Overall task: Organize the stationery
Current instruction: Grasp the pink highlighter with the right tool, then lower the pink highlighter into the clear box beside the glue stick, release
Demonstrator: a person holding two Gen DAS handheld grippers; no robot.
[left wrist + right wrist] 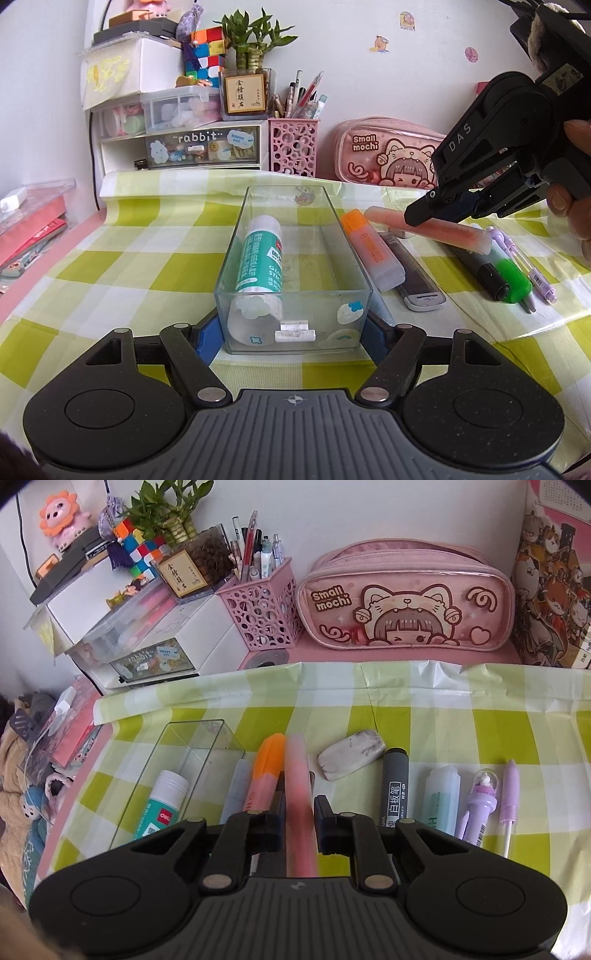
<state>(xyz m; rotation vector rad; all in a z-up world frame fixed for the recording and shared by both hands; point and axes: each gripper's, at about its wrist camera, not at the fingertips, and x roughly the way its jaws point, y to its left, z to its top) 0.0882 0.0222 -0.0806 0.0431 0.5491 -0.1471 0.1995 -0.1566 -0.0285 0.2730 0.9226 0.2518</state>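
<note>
The pink pencil case (pixel 406 602), far ahead of the right gripper (pixel 299 823), reads "Small mochi". A drawer (pixel 201 146) beyond the left gripper (pixel 291 336) says "rabbit". The glue stick (pixel 160 808), left of the right gripper, shows "deli" (its other print is illegible). The right gripper's finger (pixel 460 136) bears "DAS".

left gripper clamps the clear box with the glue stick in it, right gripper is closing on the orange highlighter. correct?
Not quite. The right gripper has just been closing on the pink highlighter, not the orange highlighter lying beside it, as the right wrist view shows. The rest holds: the left gripper clamps the clear box with the glue stick inside.
</note>
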